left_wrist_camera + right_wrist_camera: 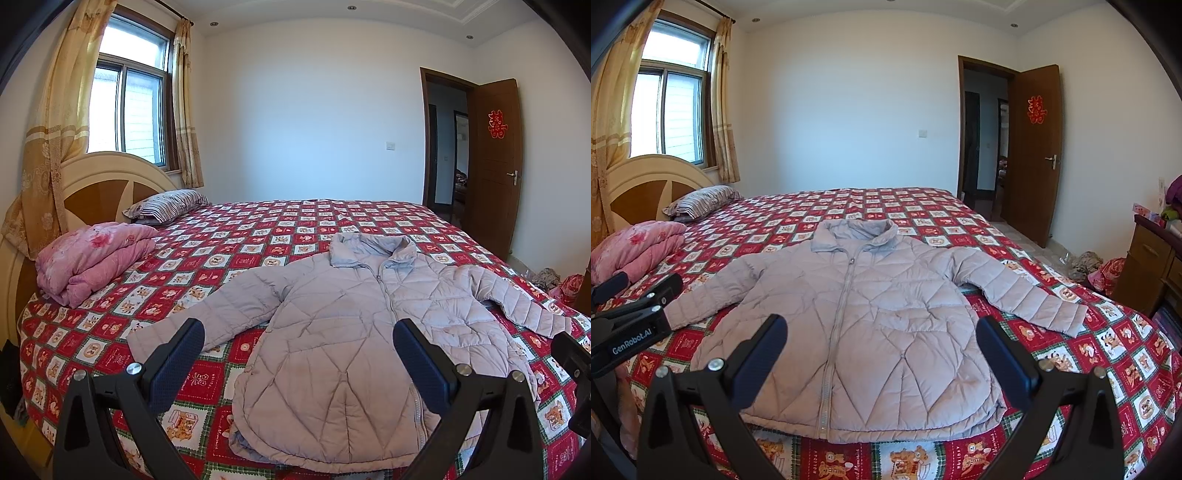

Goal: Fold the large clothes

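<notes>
A pale lilac quilted puffer jacket lies flat, front up and zipped, on the bed, collar away from me and both sleeves spread out to the sides. It also shows in the right wrist view. My left gripper is open and empty, held above the jacket's left half near the hem. My right gripper is open and empty, held above the jacket's lower middle. The left gripper's body shows at the left edge of the right wrist view.
The bed has a red checked cover with bear prints. A folded pink quilt and a striped pillow lie by the headboard at left. A wooden cabinet and an open door stand at right.
</notes>
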A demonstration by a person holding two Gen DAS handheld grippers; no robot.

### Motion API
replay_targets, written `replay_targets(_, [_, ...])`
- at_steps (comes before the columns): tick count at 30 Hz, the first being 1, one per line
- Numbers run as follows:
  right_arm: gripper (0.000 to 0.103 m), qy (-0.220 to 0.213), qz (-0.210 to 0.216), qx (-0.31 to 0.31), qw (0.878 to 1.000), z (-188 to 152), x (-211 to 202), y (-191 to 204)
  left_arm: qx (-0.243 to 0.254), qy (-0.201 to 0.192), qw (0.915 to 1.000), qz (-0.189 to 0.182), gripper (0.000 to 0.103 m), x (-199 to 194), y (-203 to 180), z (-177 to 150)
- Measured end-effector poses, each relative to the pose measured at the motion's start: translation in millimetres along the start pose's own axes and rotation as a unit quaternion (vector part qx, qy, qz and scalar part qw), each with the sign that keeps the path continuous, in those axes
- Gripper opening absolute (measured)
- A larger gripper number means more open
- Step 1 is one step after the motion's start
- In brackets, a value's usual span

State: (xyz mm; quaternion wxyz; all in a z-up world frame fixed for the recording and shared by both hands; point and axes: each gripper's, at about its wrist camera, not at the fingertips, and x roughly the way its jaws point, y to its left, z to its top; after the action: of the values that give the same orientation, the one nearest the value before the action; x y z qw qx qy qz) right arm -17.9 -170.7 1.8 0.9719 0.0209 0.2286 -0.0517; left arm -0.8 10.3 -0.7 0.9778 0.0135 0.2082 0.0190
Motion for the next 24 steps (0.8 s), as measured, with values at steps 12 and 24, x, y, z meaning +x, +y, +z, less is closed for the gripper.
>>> replay_targets(12, [0.103, 0.007, 0.002, 0.001, 1.0, -5.9, 3.4, 4.0, 0.003, 0.005, 1.0, -0.001, 0.102, 4.6, -1.1, -1.3])
replay_targets(24, [0.103, 0.009, 0.002, 0.003, 1.0, -5.4, 4.9, 3.1, 0.003, 0.005, 1.0, -0.001, 0.102, 7.1, -1.9, -1.5])
